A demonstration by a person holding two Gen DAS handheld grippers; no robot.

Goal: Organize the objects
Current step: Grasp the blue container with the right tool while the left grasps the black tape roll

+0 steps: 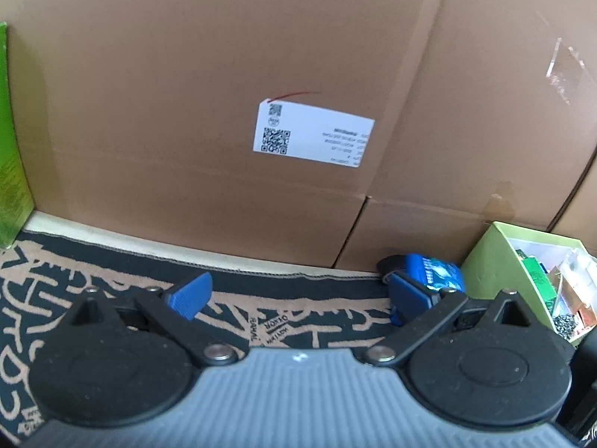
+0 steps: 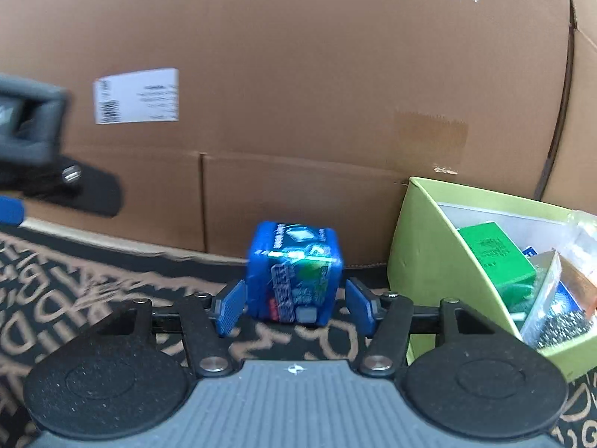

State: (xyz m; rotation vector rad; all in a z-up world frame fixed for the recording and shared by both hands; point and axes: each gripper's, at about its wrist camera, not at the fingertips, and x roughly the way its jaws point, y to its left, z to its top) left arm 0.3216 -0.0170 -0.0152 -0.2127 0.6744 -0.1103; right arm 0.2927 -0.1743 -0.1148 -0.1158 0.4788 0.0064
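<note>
A blue cube-shaped box [image 2: 294, 272] with green and white print stands on the patterned rug, close to the cardboard wall. My right gripper [image 2: 294, 306] is open, its blue pads either side of the box's near face, with small gaps on both sides. The same blue box [image 1: 434, 270] shows at the right in the left wrist view, behind my left gripper's right finger. My left gripper [image 1: 298, 296] is open and empty above the rug. A light green open box [image 2: 429, 257] holding several packets stands right of the blue box.
A large cardboard box [image 1: 261, 74] with a white label [image 1: 313, 136] fills the back. A black and tan patterned rug [image 1: 298, 321] covers the floor. A green carton [image 1: 9, 156] stands at the far left. The left gripper's body [image 2: 33, 127] shows at the left edge.
</note>
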